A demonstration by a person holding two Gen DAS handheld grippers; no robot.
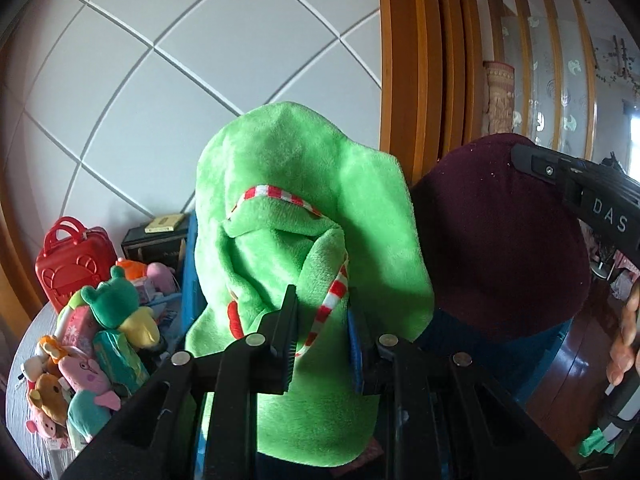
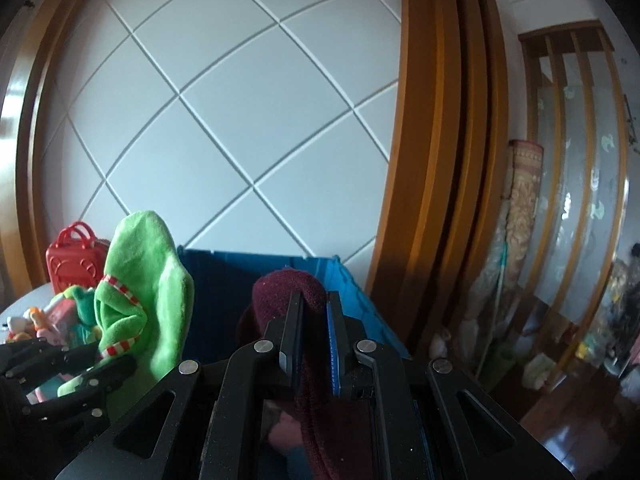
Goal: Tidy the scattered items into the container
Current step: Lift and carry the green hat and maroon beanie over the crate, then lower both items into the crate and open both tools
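Note:
My left gripper (image 1: 322,316) is shut on a bright green plush item (image 1: 304,208) with red-and-white striped trim, held up in front of the camera. It also shows in the right wrist view (image 2: 148,276), with the left gripper (image 2: 116,364) below it. My right gripper (image 2: 314,312) is shut on a dark maroon knitted item (image 2: 288,292), which fills the right of the left wrist view (image 1: 500,240). The right gripper (image 1: 524,160) reaches in there from the right. A blue plastic container (image 2: 240,292) stands open just behind both items.
A pile of small plush toys and packets (image 1: 92,344) lies on a grey table (image 1: 16,392) at the left, with a red toy case (image 1: 70,264) and a dark box (image 1: 156,240) behind. A white tiled wall, a wooden frame (image 2: 432,160) and a rolled rug (image 2: 520,220) stand beyond.

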